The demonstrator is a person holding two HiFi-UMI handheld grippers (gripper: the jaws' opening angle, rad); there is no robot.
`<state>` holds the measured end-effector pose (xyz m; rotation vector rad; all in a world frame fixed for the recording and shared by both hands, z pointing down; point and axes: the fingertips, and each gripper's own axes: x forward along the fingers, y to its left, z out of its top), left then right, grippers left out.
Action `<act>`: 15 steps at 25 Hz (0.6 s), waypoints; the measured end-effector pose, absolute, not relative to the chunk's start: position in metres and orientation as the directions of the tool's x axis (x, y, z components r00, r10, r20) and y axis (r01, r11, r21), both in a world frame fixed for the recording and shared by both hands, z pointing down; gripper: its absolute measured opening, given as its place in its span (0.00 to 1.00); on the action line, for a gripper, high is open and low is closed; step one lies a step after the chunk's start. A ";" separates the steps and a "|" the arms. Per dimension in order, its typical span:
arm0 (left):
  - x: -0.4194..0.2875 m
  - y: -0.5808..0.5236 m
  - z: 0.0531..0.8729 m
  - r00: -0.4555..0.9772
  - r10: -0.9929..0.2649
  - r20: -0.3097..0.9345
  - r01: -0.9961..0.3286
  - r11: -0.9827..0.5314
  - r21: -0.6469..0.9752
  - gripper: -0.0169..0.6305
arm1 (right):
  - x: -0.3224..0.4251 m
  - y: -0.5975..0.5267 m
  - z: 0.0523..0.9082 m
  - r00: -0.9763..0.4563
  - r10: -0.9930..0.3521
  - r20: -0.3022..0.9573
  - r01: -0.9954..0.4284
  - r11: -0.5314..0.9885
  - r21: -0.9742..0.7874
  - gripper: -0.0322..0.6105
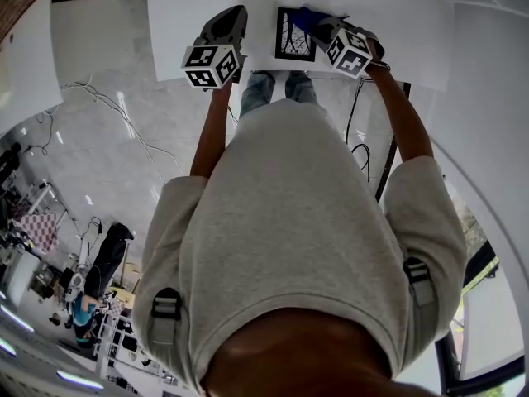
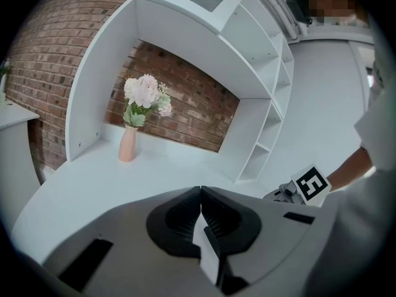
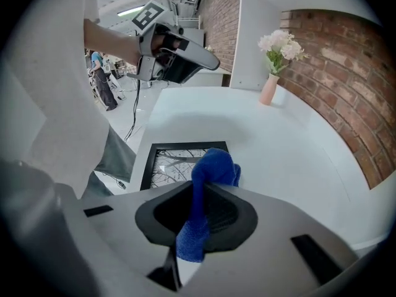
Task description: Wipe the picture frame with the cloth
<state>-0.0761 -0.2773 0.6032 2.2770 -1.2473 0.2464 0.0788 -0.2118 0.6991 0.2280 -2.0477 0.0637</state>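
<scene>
White bench, frame flat for wiping; right gripper pinching cloth at its corner, left gripper pressed together, empty, held clear.

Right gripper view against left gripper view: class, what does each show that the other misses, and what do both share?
Only the right gripper view shows the picture frame lying flat and the blue cloth clamped in the right gripper. Only the left gripper view shows the white shelves and that the left gripper is shut on nothing. Both show the white table, the pink vase of flowers and the brick wall.
</scene>
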 end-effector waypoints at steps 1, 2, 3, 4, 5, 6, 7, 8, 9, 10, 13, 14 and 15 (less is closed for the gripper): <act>-0.075 -0.277 0.603 0.560 -0.728 0.396 -0.824 -0.438 0.360 0.05 | 0.078 -0.207 0.700 -0.456 -0.128 0.881 -0.185 0.982 0.047 0.15; -0.074 -0.278 0.603 0.562 -0.726 0.396 -0.823 -0.440 0.361 0.05 | 0.078 -0.202 0.700 -0.458 -0.122 0.880 -0.182 0.982 0.042 0.15; -0.073 -0.278 0.603 0.564 -0.725 0.395 -0.821 -0.442 0.361 0.05 | 0.078 -0.198 0.700 -0.459 -0.118 0.880 -0.179 0.983 0.038 0.15; -0.073 -0.279 0.602 0.565 -0.724 0.395 -0.820 -0.443 0.362 0.05 | 0.077 -0.194 0.699 -0.461 -0.114 0.880 -0.178 0.983 0.034 0.15; -0.073 -0.280 0.602 0.567 -0.723 0.394 -0.819 -0.444 0.362 0.05 | 0.076 -0.191 0.699 -0.464 -0.110 0.879 -0.178 0.984 0.029 0.15; -0.072 -0.280 0.602 0.568 -0.723 0.394 -0.818 -0.445 0.363 0.05 | 0.074 -0.186 0.699 -0.468 -0.104 0.878 -0.176 0.984 0.023 0.15; -0.072 -0.280 0.602 0.569 -0.722 0.394 -0.818 -0.446 0.364 0.05 | 0.073 -0.180 0.700 -0.472 -0.096 0.876 -0.171 0.985 0.016 0.15; -0.072 -0.279 0.603 0.570 -0.721 0.394 -0.817 -0.446 0.365 0.05 | 0.072 -0.173 0.702 -0.476 -0.087 0.875 -0.163 0.987 0.009 0.15; -0.072 -0.279 0.603 0.571 -0.720 0.394 -0.816 -0.447 0.367 0.05 | 0.071 -0.166 0.704 -0.479 -0.076 0.874 -0.157 0.988 0.000 0.15; -0.071 -0.278 0.604 0.573 -0.719 0.394 -0.815 -0.448 0.368 0.05 | 0.069 -0.160 0.705 -0.482 -0.066 0.874 -0.152 0.988 -0.010 0.15; -0.069 -0.277 0.605 0.577 -0.714 0.395 -0.812 -0.451 0.370 0.05 | 0.065 -0.141 0.707 -0.490 -0.039 0.871 -0.141 0.989 -0.035 0.15; -0.068 -0.277 0.606 0.578 -0.714 0.395 -0.812 -0.452 0.371 0.05 | 0.064 -0.136 0.707 -0.493 -0.032 0.869 -0.138 0.989 -0.042 0.15; -0.066 -0.277 0.606 0.578 -0.714 0.395 -0.811 -0.452 0.370 0.05 | 0.064 -0.131 0.707 -0.497 -0.025 0.867 -0.136 0.989 -0.049 0.15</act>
